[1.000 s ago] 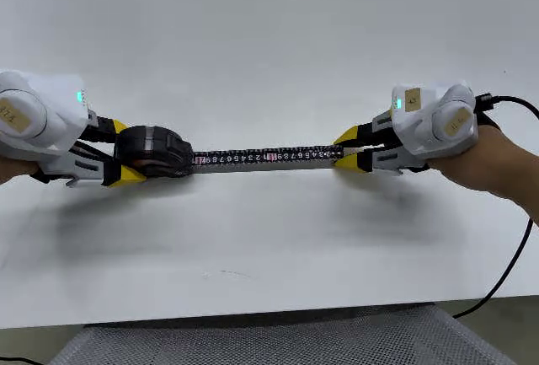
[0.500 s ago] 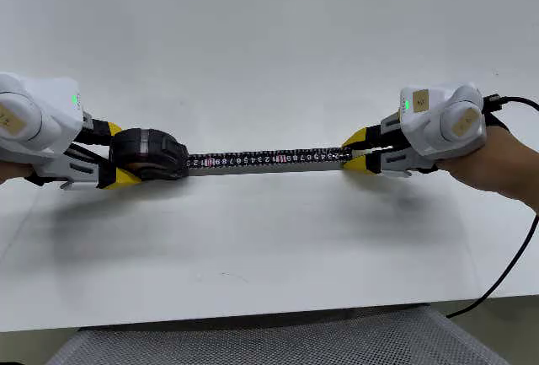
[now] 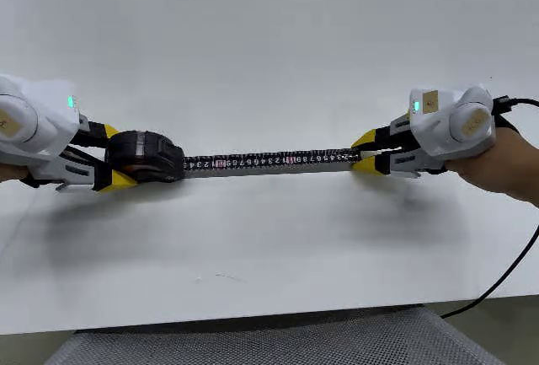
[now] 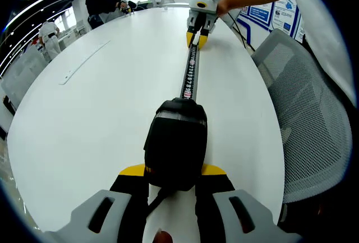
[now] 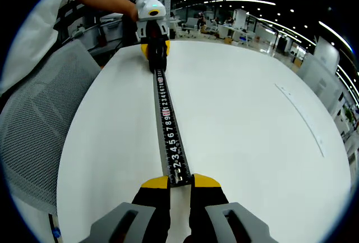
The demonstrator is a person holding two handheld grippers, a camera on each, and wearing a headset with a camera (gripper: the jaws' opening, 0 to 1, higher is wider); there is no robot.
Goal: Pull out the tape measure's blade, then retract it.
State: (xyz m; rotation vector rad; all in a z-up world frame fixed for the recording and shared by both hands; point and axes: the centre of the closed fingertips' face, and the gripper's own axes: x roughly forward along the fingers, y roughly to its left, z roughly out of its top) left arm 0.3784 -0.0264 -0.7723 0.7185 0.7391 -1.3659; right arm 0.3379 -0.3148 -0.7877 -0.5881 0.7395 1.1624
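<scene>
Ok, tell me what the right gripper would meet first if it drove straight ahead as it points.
Following the blade it grips, the right gripper would probably first reach the tape measure case, clamped in the left gripper.

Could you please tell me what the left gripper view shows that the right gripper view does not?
Left gripper view: the black tape case close up, clamped in the left tool. Right gripper view: the blade's tip pinched in the right tool, with its low numbers legible. Both: the extended blade, white table, mesh chair.
</scene>
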